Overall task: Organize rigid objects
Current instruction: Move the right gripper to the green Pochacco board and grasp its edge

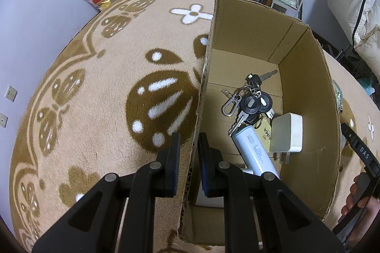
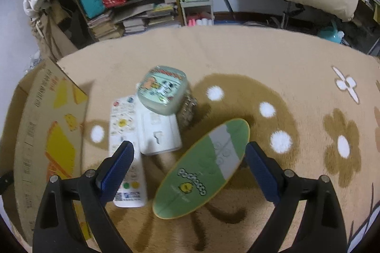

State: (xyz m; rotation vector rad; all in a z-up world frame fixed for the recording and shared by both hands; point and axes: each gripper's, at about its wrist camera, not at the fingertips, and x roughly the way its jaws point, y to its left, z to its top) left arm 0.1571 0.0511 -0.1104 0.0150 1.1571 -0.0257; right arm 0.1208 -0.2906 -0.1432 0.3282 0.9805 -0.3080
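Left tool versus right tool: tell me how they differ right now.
The left tool has its fingers close together, straddling the cardboard box wall; whether they pinch it is unclear. The right tool is spread wide and holds nothing.
The left tool sits at the box; the right tool hangs over the green oval case on the blanket.
Both have black arms and blue pads.

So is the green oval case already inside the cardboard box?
No, the green oval case lies on the carpet between the open right gripper fingers.
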